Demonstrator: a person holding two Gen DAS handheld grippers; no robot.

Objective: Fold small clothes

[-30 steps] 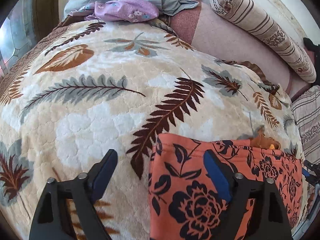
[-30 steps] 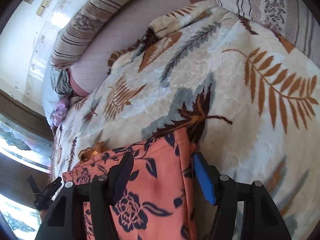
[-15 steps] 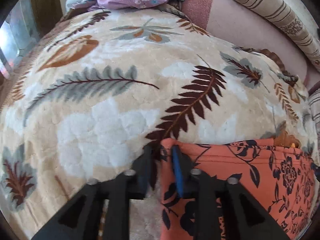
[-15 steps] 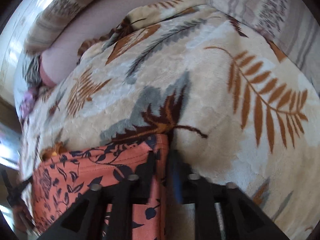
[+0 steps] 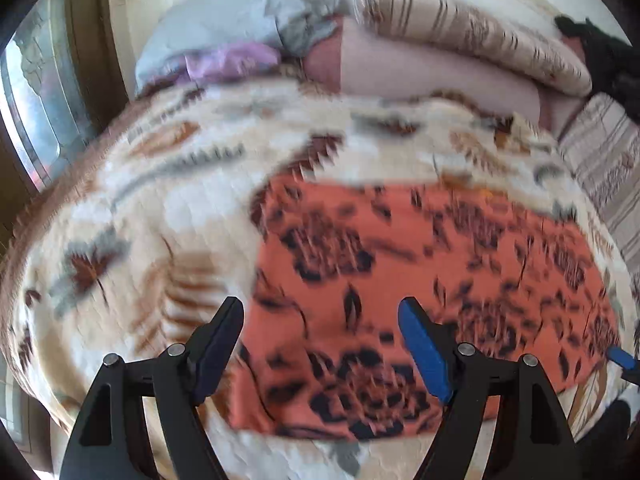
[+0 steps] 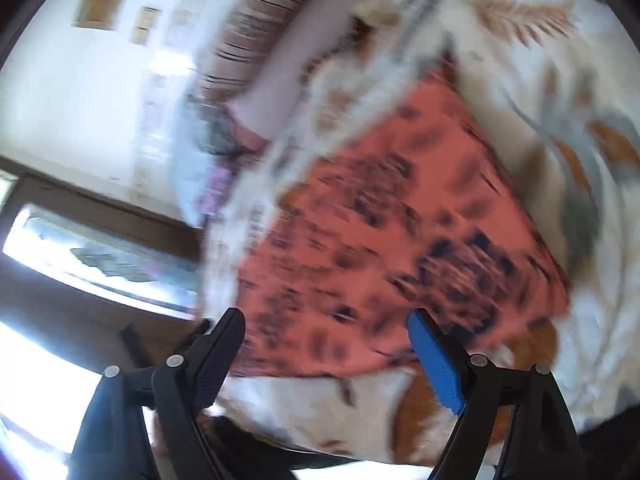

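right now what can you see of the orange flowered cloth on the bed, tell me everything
The orange cloth is a thin, soft-looking fabric printed with dark flowers and leaves. It lies spread out nearly flat on the leaf-patterned blanket, roughly rectangular, with slight ripples along its near edge. Both views are motion-blurred, so seams and any fold lines cannot be made out. The left claw and the right claw are both open in front of it, and neither grips it.

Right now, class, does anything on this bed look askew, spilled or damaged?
Nothing stands out. The orange floral garment lies flat on the leaf-print blanket, and both the left gripper and right gripper are open above it. Blur hides fine detail.
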